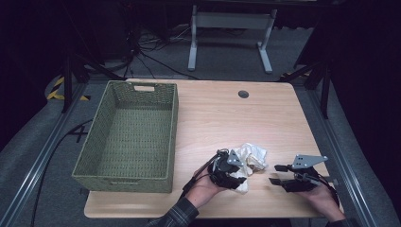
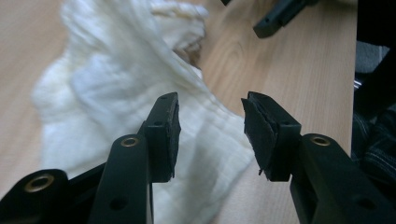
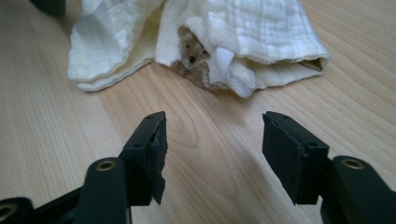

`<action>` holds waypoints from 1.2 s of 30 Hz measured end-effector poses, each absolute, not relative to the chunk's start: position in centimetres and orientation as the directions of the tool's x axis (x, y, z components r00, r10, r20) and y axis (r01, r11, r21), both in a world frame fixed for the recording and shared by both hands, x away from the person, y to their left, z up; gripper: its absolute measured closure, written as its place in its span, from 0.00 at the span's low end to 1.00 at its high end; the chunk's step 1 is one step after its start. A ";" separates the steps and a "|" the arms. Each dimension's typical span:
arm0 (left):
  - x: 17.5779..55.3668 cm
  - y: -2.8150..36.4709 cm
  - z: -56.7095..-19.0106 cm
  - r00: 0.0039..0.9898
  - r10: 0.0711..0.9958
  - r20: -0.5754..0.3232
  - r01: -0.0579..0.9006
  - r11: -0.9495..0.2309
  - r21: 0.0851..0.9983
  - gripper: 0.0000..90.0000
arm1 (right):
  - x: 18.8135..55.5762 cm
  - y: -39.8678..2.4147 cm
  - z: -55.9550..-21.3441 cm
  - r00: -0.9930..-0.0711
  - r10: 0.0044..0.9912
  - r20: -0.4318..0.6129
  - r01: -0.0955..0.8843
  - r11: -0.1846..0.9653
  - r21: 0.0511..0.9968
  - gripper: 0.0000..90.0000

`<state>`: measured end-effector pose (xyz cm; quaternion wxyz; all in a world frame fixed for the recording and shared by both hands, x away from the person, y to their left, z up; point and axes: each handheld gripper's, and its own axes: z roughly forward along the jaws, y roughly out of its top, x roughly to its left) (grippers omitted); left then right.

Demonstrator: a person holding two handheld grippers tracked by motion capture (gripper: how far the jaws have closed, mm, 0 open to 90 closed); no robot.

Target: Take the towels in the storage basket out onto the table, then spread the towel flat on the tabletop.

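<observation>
On table: crumpled cream cloth (image 1: 249, 161), bear print; left gripper (image 2: 210, 135) and right gripper (image 3: 212, 156) part-open, empty.

A green woven basket (image 1: 127, 137) sits on the left of the wooden surface (image 1: 222, 113); a white-legged stand (image 1: 231, 35) occupies the frame's upper centre.

Likely lab: dark curtains, floor cables (image 1: 156, 64), railed table (image 1: 265, 118).

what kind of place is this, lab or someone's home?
Most likely a lab or recording rig, not a home: a bare wooden table framed by metal rails, loose cables on grey carpet behind, dark surroundings, and a person working hand-held grippers.
</observation>
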<state>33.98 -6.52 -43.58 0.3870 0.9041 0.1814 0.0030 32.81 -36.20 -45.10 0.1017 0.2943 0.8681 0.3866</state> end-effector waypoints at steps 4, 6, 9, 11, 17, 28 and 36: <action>33.5 -7.4 -44.4 0.944 0.298 -0.143 0.312 -0.660 0.684 0.60 | 32.7 -35.9 -45.1 -0.816 0.575 0.065 0.433 0.532 0.728 0.52; 33.3 -7.7 -44.7 0.945 0.293 -0.143 0.309 -0.666 0.679 0.60 | 32.7 -35.9 -45.1 -0.818 0.571 0.066 0.431 0.534 0.727 0.52; 33.1 -8.3 -45.3 0.947 0.295 -0.126 0.302 -0.689 0.659 0.60 | 32.8 -35.8 -45.1 -0.825 0.561 0.071 0.428 0.537 0.727 0.55; 33.1 -8.3 -45.6 0.947 0.301 -0.115 0.300 -0.697 0.651 0.65 | 32.7 -35.8 -45.1 -0.828 0.556 0.076 0.428 0.538 0.727 0.55; 33.5 -8.0 -45.2 0.943 0.303 -0.139 0.315 -0.674 0.668 0.90 | 32.5 -35.3 -44.9 -0.845 0.527 0.088 0.414 0.541 0.732 0.58; 34.5 -5.9 -43.6 0.911 0.375 -0.172 0.377 -0.588 0.716 0.96 | 32.1 -32.7 -44.4 -0.891 0.433 0.139 0.380 0.541 0.750 0.80; 34.9 -5.1 -43.1 0.894 0.414 -0.170 0.395 -0.550 0.736 0.96 | 32.4 -29.7 -44.7 -0.918 0.364 0.160 0.354 0.564 0.747 0.99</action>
